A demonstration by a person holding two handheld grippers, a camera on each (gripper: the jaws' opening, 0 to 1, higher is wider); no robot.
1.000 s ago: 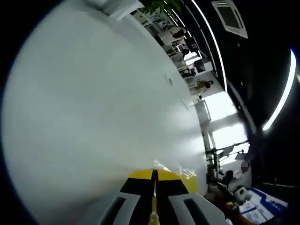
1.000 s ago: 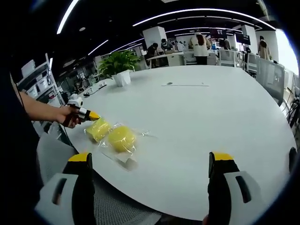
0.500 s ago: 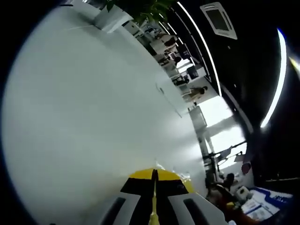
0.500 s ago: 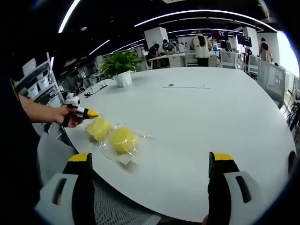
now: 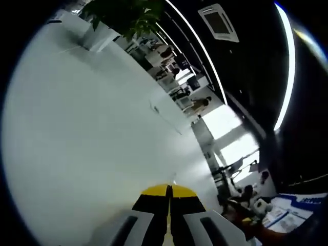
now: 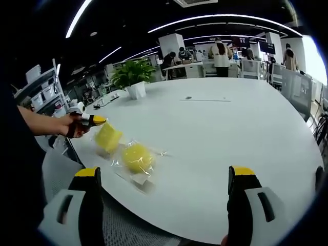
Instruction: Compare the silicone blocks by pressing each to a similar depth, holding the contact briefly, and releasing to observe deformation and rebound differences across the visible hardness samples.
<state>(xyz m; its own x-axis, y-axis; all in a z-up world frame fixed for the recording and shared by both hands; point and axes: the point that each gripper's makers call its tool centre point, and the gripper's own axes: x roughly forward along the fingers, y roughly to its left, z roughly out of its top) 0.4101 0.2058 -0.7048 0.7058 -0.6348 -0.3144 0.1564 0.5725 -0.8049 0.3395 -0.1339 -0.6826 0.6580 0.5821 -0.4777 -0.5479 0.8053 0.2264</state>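
White table (image 6: pixel 246 133) near edge: left claw (image 6: pixel 98 121) closed beside bagged blocks (image 6: pixel 125 151); right claw (image 6: pixel 164 192) open.

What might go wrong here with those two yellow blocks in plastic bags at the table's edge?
The blocks lie in loose clear bags near the table edge, so a press could make them slide or drop off. The left gripper sits at the far block, which looks tipped up; it may shift rather than compress. The right gripper is wide open and well back, so nothing steadies either sample.
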